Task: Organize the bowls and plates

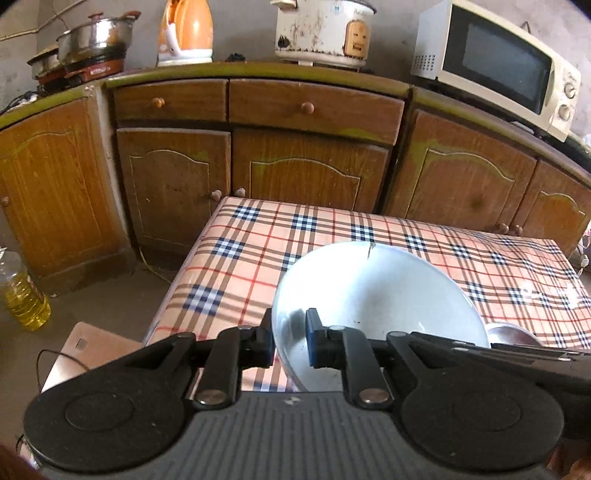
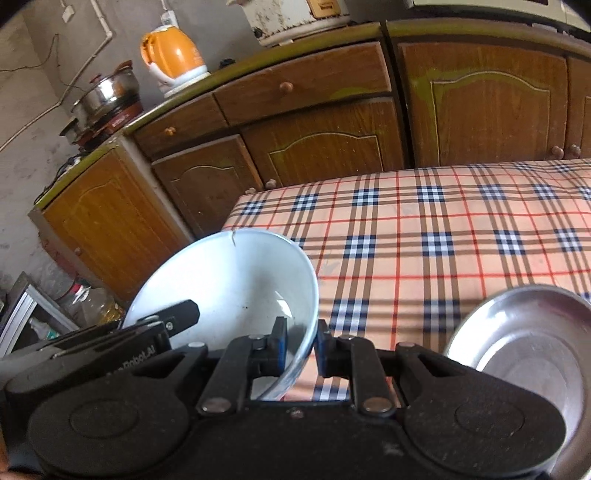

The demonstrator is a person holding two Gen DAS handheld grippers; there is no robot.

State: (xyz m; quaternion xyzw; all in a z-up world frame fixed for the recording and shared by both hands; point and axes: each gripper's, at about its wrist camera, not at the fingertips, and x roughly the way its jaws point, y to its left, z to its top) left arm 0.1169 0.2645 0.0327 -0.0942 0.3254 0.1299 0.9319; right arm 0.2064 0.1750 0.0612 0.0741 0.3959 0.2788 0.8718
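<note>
We see the bowl (image 1: 376,306) raised above the near left part of the table (image 1: 258,236), its rim clamped on opposite sides by the left gripper (image 1: 290,341) and the right gripper (image 2: 301,350). A metal dish (image 2: 517,339) sits right of the bowl. Behind the table's far edge runs the cabinet (image 1: 295,162); on it stand pots (image 1: 92,44) leftmost, then a kettle (image 1: 188,29), a rice cooker (image 1: 325,29) and a microwave (image 1: 498,66) rightmost.

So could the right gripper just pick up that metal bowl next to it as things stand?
Probably not yet. The right gripper is shut on the rim of the white bowl, as is the left gripper on the opposite rim. The metal bowl sits close beside it, unobstructed, but the jaws are occupied.
</note>
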